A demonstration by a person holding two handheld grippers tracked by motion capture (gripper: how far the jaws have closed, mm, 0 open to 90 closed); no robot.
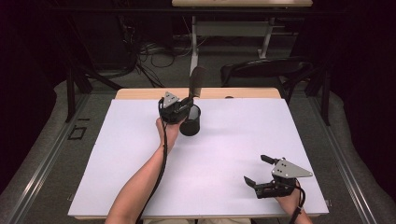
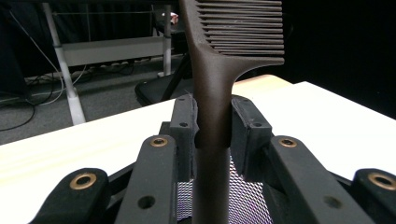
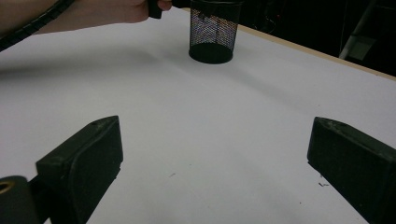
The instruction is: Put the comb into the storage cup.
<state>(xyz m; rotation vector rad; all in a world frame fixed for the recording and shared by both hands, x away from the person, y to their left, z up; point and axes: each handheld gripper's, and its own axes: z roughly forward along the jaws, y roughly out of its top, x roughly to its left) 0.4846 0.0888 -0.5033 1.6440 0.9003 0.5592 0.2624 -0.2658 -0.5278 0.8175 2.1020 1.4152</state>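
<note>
A dark brown comb stands upright in my left gripper, which is shut on its handle. The comb's teeth point to the right at the top of the left gripper view. Directly under that gripper a black mesh cup stands on the white table, and its mesh shows between the jaws. My right gripper rests low near the table's front right, open, with nothing between its pads. From there the mesh cup stands far ahead, with the person's left hand beside it.
A white sheet covers most of the wooden table. Behind the table's far edge are a dark chair, a desk frame and cables on the floor.
</note>
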